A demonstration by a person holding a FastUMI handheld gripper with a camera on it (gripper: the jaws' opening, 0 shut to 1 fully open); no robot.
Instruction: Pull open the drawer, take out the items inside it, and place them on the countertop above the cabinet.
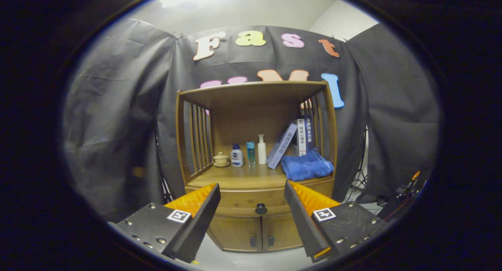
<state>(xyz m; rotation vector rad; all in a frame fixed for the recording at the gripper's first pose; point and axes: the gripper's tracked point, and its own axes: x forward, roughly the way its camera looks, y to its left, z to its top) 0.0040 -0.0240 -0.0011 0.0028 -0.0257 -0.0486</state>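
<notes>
- Here, well ahead of the two-finger orange-and-black gripper: a brown wooden cabinet with slatted sides, an open shelf and two lower doors.
- Near the countertop's left edge, toward the back: a small cream lidded ceramic cup on a saucer.
- Just beside it to the right: a white lotion bottle with a blue cap, then a slim teal bottle, then a tall white pump bottle, all upright in a row.
- Further right: a pale book tilted against upright books at the back right corner.
- At the countertop's right front edge: a folded blue towel.
- Below the countertop: a closed wooden drawer with a round black knob at its middle.
- Fingers spread wide apart, gripping nothing; knob seen between them, beyond their tips, untouched.
</notes>
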